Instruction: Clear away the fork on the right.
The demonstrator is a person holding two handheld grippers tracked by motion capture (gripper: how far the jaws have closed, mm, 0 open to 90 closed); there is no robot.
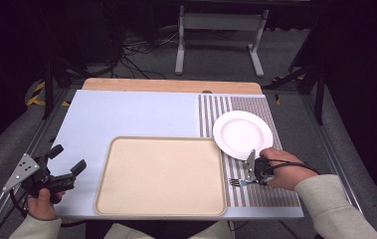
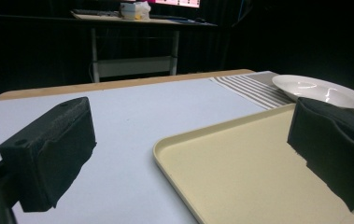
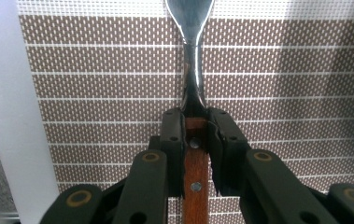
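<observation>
A fork (image 1: 235,182) with a metal head and a wooden handle (image 3: 194,186) lies on the brown striped placemat (image 1: 268,195), tines pointing left toward the tray. My right gripper (image 1: 250,179) is shut on it. In the right gripper view the gripper (image 3: 194,125) has both pads pressed on the top of the wooden handle, and the metal neck (image 3: 193,70) runs out ahead. My left gripper (image 1: 68,158) is held at the table's front left corner. Its jaws stand wide open in the left gripper view (image 2: 193,149), with nothing between them.
A large beige tray (image 1: 161,140) lies bare in the middle front, its near corner (image 2: 165,144) just ahead of the left jaws. A white plate (image 1: 242,133) rests on the placemat behind the right hand and shows at the far right (image 2: 319,88). The pale blue table surface (image 1: 126,114) stretches behind the tray.
</observation>
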